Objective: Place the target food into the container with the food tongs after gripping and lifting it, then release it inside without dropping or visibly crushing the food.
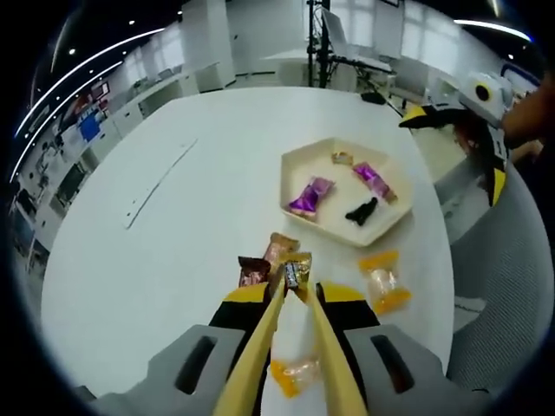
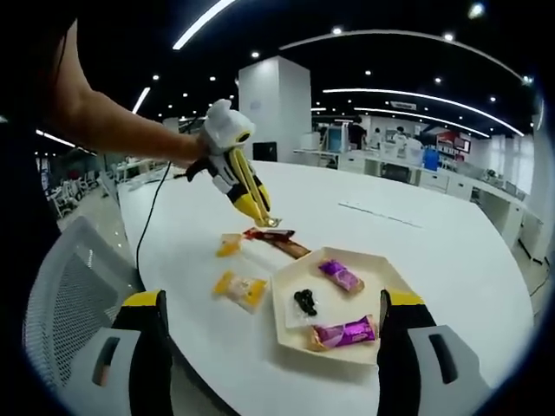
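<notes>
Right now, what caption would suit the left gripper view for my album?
Wooden tongs in the left gripper close on a small wrapped candy beside the hexagonal tray.

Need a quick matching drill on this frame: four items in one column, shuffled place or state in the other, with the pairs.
Items:
1. black candy
2. purple candies
3. tongs
4. yellow candy

Places or states:
A. on the table, beside the tray
B. held in the left hand-held gripper, tips at a small wrapped candy
C. two, in the tray
D. one, in the tray, dark

Pairs: 1-D, 2-C, 3-B, 4-A
</notes>
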